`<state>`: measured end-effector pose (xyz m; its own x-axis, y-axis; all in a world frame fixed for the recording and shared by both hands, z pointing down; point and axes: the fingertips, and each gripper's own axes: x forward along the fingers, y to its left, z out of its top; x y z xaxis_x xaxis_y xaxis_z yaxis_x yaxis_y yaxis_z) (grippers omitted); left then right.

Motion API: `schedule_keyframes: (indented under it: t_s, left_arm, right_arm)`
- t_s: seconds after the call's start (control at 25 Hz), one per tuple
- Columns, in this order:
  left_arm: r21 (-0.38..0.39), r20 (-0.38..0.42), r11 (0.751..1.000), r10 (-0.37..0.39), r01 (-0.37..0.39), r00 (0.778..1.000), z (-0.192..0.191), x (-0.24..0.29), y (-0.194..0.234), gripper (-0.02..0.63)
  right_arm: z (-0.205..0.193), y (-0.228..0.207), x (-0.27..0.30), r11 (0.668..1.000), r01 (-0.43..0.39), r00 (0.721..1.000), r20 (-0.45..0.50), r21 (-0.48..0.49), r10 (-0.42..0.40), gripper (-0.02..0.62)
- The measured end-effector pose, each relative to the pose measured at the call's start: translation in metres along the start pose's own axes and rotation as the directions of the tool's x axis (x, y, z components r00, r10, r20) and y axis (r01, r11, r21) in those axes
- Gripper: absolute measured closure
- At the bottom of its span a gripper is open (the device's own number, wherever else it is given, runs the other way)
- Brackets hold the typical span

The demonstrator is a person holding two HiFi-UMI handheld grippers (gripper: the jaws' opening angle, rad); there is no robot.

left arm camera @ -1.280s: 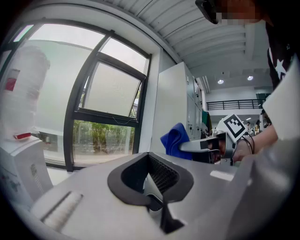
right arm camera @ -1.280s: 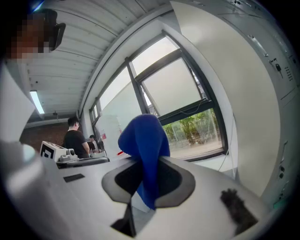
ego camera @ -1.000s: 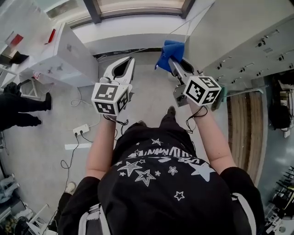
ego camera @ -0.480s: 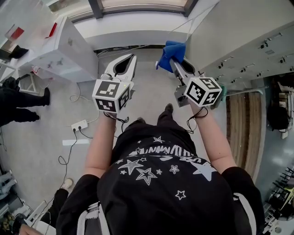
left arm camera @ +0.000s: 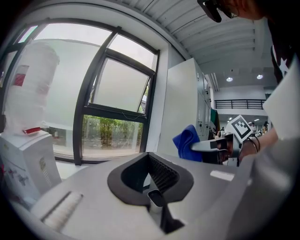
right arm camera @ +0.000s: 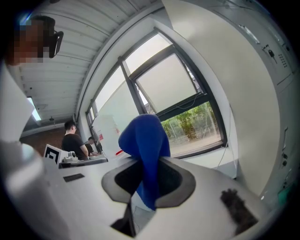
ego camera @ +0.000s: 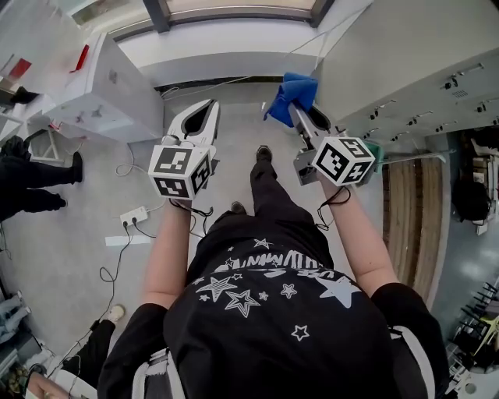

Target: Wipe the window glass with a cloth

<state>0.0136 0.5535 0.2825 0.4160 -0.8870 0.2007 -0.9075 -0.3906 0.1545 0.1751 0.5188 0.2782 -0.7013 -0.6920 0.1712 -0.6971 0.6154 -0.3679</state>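
The blue cloth (ego camera: pixel 291 92) hangs bunched from my right gripper (ego camera: pixel 295 105), which is shut on it and held out toward the window (ego camera: pixel 234 8) at the top of the head view. In the right gripper view the cloth (right arm camera: pixel 146 140) stands up between the jaws of the right gripper (right arm camera: pixel 149 165), with the window glass (right arm camera: pixel 176 91) beyond it and apart from it. My left gripper (ego camera: pixel 204 109) is shut and holds nothing, level with the right one. Its own view shows the left gripper (left arm camera: pixel 149 159), the dark-framed window glass (left arm camera: pixel 119 91) ahead and the blue cloth (left arm camera: pixel 187 140) at the right.
A white cabinet (ego camera: pixel 109 86) stands at the left by the window, and a tall pale cabinet wall (ego camera: pixel 405 54) is at the right. A power strip with cables (ego camera: pixel 136 216) lies on the floor. A person in black (ego camera: pixel 31 183) is at the far left.
The person has stepped toward the window, with one foot now forward between the grippers. The left gripper has drifted slightly left. The right gripper still holds the cloth.
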Motion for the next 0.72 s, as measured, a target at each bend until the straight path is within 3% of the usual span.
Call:
schedule_keyframes:
  t_s: [0.28, 0.72]
  left_arm:
    - [-0.023, 0.002, 0.997, 0.069, -0.069, 0.998, 0.008, 0.032, 0.042, 0.597]
    - [-0.003, 0.014, 0.994, 0.106, -0.106, 0.994, 0.051, 0.137, 0.089, 0.597]
  right_arm:
    - [0.018, -0.023, 0.063, 0.998, -0.066, 0.998, 0.000, 0.019, 0.066, 0.523]
    - [0.070, -0.100, 0.162, 0.993, -0.116, 0.993, -0.013, 0.028, 0.116, 0.523]
